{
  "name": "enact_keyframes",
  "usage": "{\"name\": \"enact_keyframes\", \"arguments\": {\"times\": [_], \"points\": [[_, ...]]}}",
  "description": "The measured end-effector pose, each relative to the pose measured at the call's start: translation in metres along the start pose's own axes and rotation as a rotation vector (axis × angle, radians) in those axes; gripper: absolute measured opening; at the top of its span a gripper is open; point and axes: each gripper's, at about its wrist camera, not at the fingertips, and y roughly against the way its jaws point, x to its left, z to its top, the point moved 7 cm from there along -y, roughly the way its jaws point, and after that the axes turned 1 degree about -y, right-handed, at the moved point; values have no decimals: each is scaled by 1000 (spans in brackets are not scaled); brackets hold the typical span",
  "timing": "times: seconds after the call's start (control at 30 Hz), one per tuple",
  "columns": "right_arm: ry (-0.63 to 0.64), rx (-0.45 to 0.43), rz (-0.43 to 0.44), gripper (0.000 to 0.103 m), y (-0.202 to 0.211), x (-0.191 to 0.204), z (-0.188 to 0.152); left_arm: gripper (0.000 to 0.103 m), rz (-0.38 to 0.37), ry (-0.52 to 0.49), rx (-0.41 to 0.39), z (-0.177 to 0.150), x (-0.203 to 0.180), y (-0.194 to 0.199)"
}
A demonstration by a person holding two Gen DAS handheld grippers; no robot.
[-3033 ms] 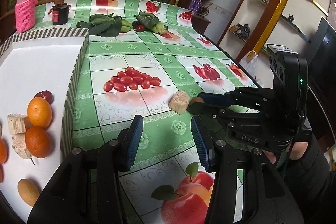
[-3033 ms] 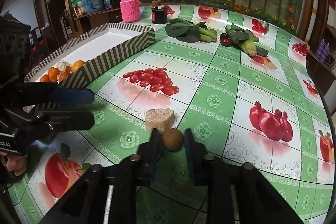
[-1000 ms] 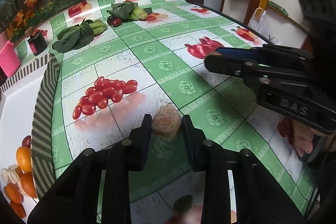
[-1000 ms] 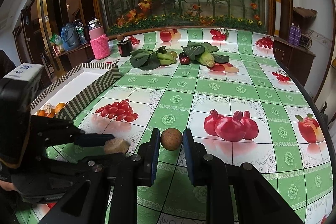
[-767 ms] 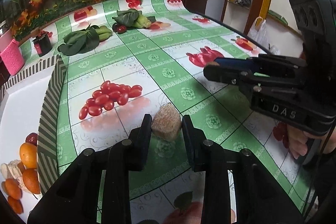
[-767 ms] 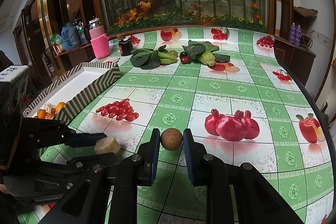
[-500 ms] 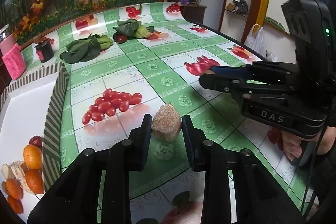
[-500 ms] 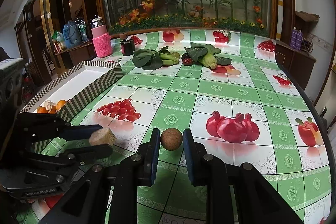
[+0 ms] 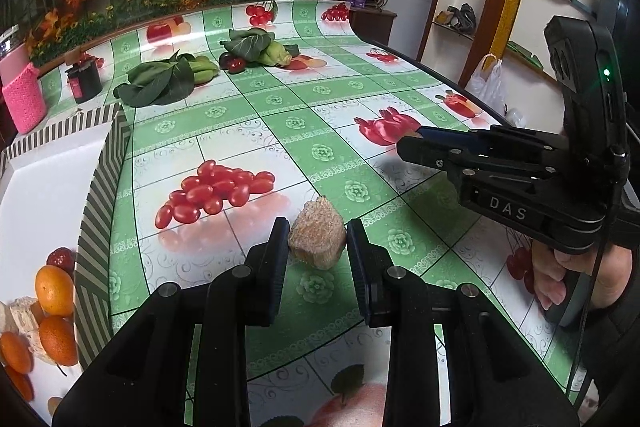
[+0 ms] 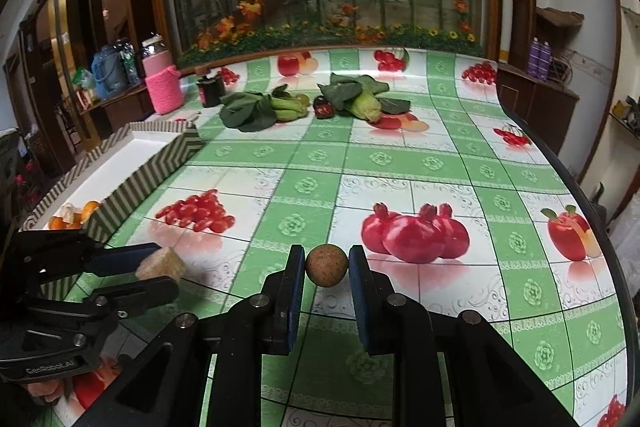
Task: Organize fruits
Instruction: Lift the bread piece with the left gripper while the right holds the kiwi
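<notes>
Grippers are both carrying fruit above the tablecloth. The left gripper is clamping a tan rough-skinned chunk between its two pads, which are pressing on the chunk's flanks at 9 and 3 o'clock; the chunk is sitting at the very tips of the fingers, its far end projecting past them toward 12 o'clock. In the right wrist view the same chunk is showing between the left gripper's blue-padded fingers at 8 o'clock, lifted off the cloth.

The right gripper is gripping a small round brown fruit (a ball-shaped piece with a speckled skin). The pads are touching it at 9 and 3 o'clock, and the fruit is lying level with the fingertips, centred between them. In the left wrist view the right gripper is reaching in from 3 o'clock with its fingers drawn narrow; the fruit itself is barely visible there.

The striped-wall box is lying at 9 o'clock of the left gripper, well apart from the chunk. Oranges, pale chunks and a dark red fruit are resting on its white floor at the near end. Leafy greens are lying at 12 o'clock, far across the cloth, beside a corn cob.
</notes>
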Motion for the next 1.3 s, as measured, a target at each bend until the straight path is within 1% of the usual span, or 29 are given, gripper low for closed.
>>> {"name": "enact_keyframes", "arguments": {"times": [0.23, 0.33, 0.47, 0.57, 0.7, 0.83, 1.1, 1.3], "points": [[11, 18, -59, 22, -3, -2, -2, 28, 1, -19, 11, -2, -8, -1], [23, 35, -86, 22, -6, -2, -3, 28, -11, -5, 10, -2, -7, -1], [68, 75, -118, 22, -14, 4, -6, 28, -11, 18, 0, -1, -5, 1], [92, 98, -131, 22, -19, 7, -8, 28, -17, -2, 4, -2, -13, 2], [89, 66, -142, 22, -13, 5, -6, 28, 10, -50, -19, -2, -23, 7], [54, 42, -130, 22, -8, 0, -4, 28, 25, -72, -21, -4, -25, 9], [-26, 34, -117, 22, -6, -14, -3, 28, 15, -13, -16, -4, -12, 9], [-26, -1, -110, 22, 2, -13, -1, 28, 44, -1, -36, -5, -6, 15]]}}
